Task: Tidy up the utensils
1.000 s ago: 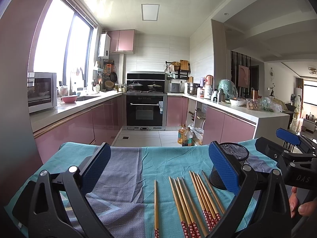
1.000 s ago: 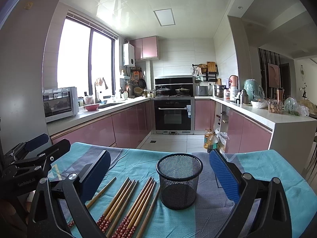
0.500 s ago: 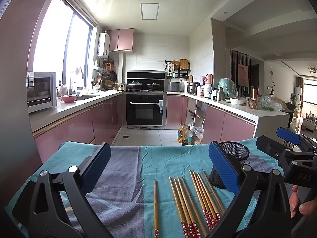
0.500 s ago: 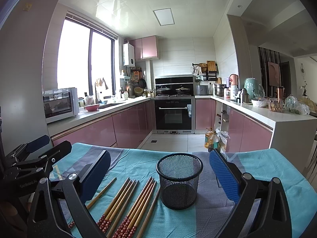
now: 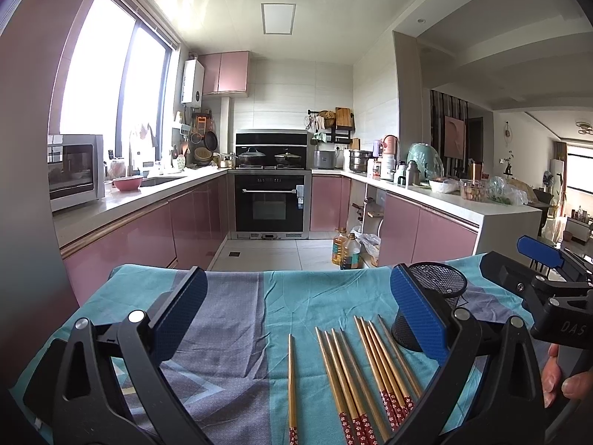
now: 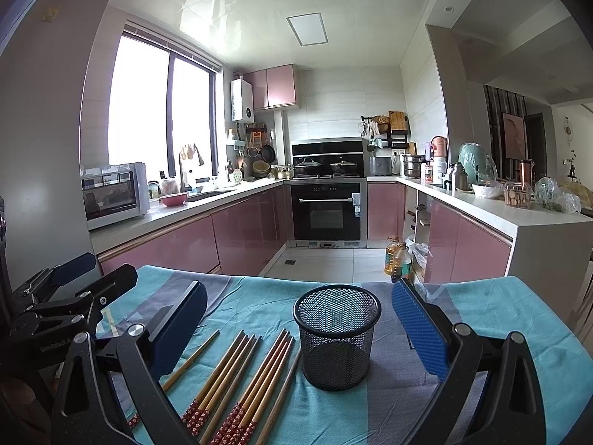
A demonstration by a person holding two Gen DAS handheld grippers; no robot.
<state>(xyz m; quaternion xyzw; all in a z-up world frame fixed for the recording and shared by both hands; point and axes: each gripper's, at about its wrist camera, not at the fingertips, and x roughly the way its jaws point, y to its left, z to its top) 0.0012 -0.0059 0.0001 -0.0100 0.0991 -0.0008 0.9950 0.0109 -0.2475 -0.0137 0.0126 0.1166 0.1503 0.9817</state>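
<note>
Staying spread and empty, both claws, left (image 5: 296, 319) and right (image 6: 296, 319), hover unmoved above the chopsticks (image 6: 237, 382).

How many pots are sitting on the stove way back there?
2. The left pot and the right pot sit side by side on the stove, lids on, above the black oven. No others seem hidden.
</note>
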